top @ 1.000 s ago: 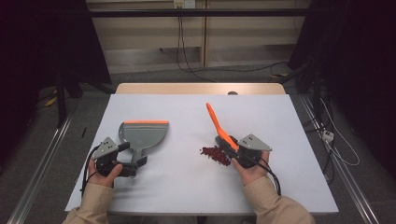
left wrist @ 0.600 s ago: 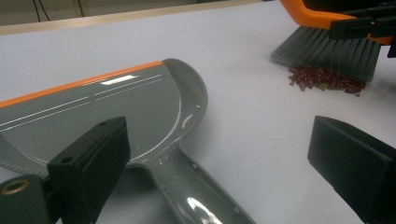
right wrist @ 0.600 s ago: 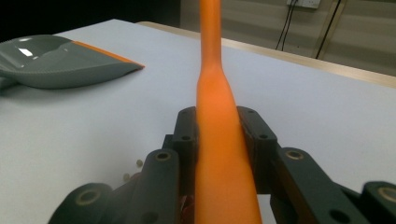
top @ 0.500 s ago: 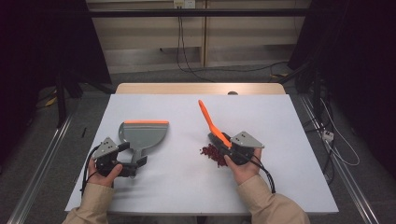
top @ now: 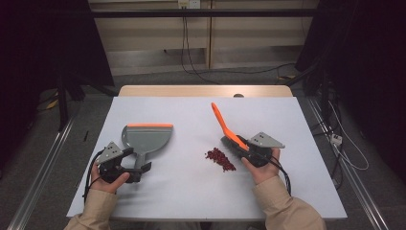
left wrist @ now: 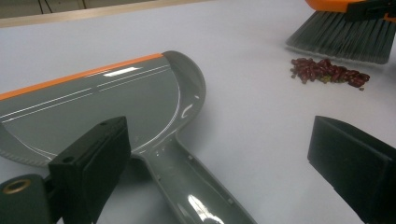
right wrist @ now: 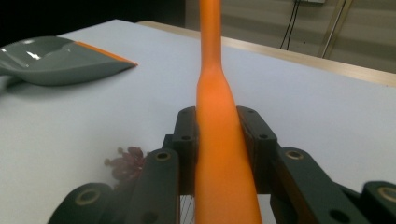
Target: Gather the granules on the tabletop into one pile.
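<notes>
Currently right gripper (top: 244,149) pinches orange brush (top: 225,127) handle, bristles just right of red bean pile (top: 220,159) mid-table. Left gripper (top: 130,165) jaws spread, straddling dustpan (top: 146,139) handle, not clamped. Risks: fast sweep scatters beans; unheld dustpan slides when beans and bristles arrive; pan well apart, beans stray en route.

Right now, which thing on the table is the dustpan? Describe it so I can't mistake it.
Look at the white table, on its left half. The dustpan lies flat there, its handle running back between the jaws of the left gripper. It is grey with an orange strip along its far edge, unlike the orange-handled brush and the red beans to its right.
</notes>
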`<state>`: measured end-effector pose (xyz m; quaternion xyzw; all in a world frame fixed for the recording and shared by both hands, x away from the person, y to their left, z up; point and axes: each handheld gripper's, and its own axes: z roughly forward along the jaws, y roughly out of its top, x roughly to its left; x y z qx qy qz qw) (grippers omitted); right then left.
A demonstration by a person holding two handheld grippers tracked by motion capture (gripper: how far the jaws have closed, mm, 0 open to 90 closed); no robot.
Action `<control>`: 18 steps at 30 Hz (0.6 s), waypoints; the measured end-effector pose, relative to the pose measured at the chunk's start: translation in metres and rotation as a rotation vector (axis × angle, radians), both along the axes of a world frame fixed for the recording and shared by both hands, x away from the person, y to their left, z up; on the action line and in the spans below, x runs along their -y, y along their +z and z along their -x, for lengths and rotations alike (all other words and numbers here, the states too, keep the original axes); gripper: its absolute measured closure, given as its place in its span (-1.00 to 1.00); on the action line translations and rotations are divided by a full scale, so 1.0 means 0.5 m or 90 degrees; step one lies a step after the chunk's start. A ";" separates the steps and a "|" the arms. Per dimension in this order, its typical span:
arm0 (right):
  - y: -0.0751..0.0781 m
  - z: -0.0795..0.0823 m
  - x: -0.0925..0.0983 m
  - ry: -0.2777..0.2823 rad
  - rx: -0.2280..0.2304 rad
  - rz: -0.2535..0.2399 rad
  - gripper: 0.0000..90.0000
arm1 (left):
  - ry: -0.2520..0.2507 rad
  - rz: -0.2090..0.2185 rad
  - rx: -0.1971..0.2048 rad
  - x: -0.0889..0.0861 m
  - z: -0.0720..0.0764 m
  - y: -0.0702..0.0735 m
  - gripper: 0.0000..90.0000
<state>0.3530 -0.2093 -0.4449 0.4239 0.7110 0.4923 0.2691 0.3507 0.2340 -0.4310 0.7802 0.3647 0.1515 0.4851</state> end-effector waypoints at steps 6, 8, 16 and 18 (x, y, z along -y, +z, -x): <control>-0.006 -0.005 -0.001 0.005 -0.019 0.013 0.58 | 0.001 -0.002 -0.005 -0.003 0.003 -0.002 -0.87; -0.004 -0.006 -0.002 0.009 -0.035 0.012 0.57 | 0.004 -0.003 -0.007 -0.004 0.003 -0.003 -0.87; 0.022 -0.021 -0.009 0.022 -0.110 0.051 0.47 | 0.011 -0.005 -0.013 -0.007 0.002 -0.004 -0.87; 0.024 -0.026 -0.012 0.026 -0.117 0.054 0.52 | 0.016 -0.007 -0.017 -0.008 0.001 -0.005 -0.87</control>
